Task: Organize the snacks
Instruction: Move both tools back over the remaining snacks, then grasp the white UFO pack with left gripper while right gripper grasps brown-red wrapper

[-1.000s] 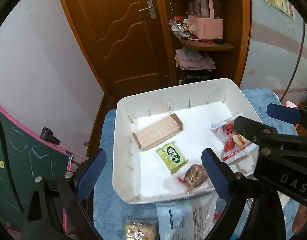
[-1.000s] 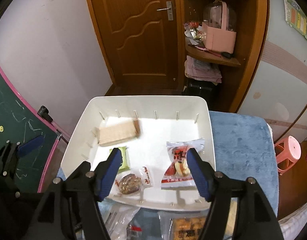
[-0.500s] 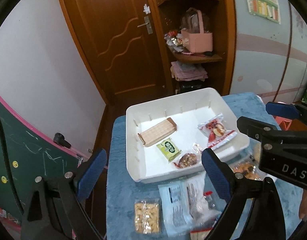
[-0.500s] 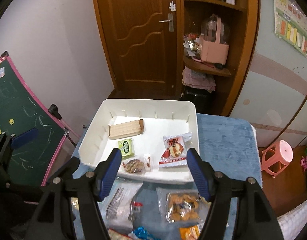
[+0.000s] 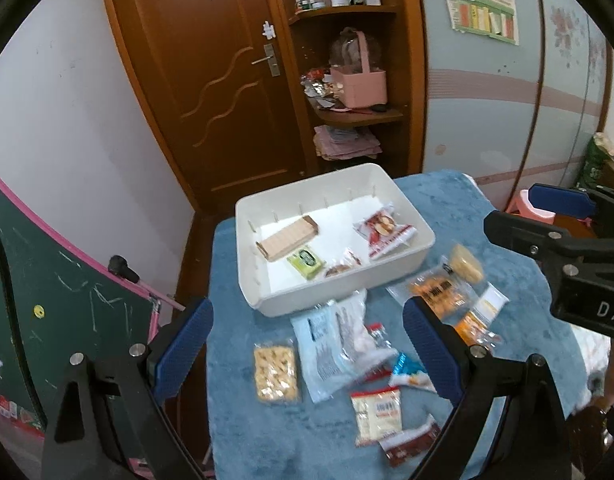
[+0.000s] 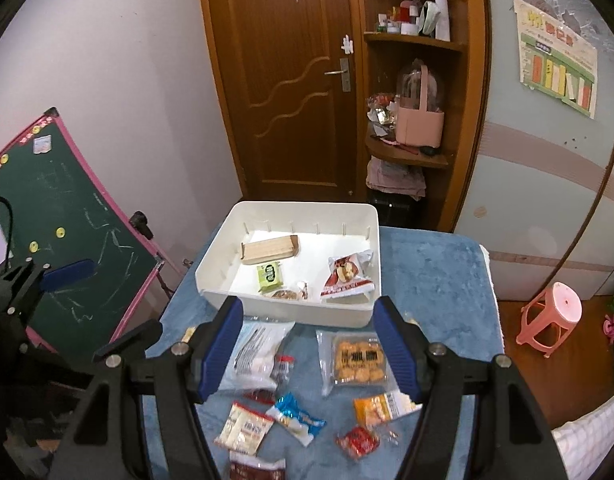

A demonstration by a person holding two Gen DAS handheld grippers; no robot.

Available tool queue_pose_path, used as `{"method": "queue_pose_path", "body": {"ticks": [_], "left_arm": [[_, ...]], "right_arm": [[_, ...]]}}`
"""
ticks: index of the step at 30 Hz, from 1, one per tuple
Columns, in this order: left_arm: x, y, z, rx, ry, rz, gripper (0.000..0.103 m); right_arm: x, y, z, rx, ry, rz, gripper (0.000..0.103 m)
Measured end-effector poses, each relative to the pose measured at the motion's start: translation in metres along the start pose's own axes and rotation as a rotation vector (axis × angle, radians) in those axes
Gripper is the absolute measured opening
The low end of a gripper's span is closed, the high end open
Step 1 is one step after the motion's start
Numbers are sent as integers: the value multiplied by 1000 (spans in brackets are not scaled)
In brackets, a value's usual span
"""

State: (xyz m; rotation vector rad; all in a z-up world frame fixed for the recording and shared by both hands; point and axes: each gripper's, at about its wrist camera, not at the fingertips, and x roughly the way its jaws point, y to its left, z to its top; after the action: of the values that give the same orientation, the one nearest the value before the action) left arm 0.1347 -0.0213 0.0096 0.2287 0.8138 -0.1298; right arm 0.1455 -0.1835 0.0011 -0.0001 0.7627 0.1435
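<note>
Both grippers pulled back and up from tray, more packets now in view; left gripper and right gripper spread, empty; biscuit pack lies just ahead between right jaws, long axis crosswise, right nearer.

Both tongs, left and right, tilt downward, jaws apart and empty.
</note>
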Motion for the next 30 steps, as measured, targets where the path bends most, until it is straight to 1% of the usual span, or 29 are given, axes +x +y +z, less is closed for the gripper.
{"method": "queue_pose_path", "body": {"ticks": [7, 13, 15, 17, 22, 25, 28, 30], "left_arm": [[-17, -16, -37, 1, 16, -59, 95], [-9, -25, -73, -27, 42, -82, 95], [2, -29, -87, -36, 69, -77, 95], [15, -30, -101, -56, 96, -82, 95], [56, -24, -136, -135, 190, -89, 95], [84, -26, -156, -172, 271, -110, 95], [108, -37, -169, -164, 336, -132, 95], [120, -46, -175, -146, 365, -134, 95]], "right_arm": [[-23, 2, -38, -8, -24, 20, 68], [-22, 12, -79, -36, -6, 36, 68], [-17, 13, -95, -39, -1, 39, 68], [-7, 14, -111, -46, 28, 47, 68], [25, 11, -154, -62, 126, 45, 68], [46, 9, -178, -75, 193, 63, 68], [60, 10, -195, -95, 230, 75, 68], [67, 10, -200, -104, 243, 66, 68]]}}
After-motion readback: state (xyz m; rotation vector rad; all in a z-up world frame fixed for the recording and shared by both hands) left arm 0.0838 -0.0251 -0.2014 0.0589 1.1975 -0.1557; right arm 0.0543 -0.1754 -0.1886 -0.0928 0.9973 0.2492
